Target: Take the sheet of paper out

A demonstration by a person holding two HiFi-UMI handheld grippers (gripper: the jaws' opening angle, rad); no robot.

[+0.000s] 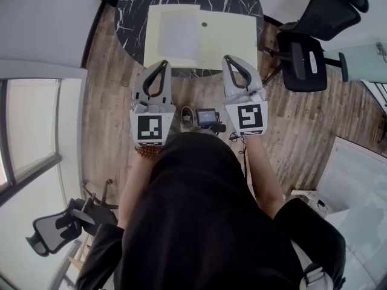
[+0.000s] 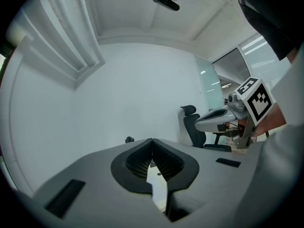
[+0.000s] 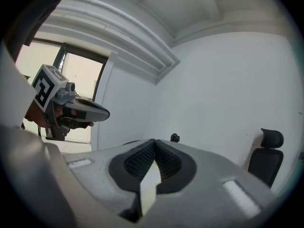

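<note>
Item: pale yellow folder (image 1: 233,38), open flat on the black marbled table (image 1: 130,11). Contents: one white sheet of paper (image 1: 178,34) on its left half. I see the left gripper (image 1: 164,64) tip at the folder's near edge, just short of the sheet; the right gripper (image 1: 229,60) at the right half. Both sets of jaws pressed together, empty

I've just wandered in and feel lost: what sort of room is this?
Probably an office or meeting room: a black swivel chair, a round black marble-patterned table with a pale folder on it, and wood-look flooring.
</note>
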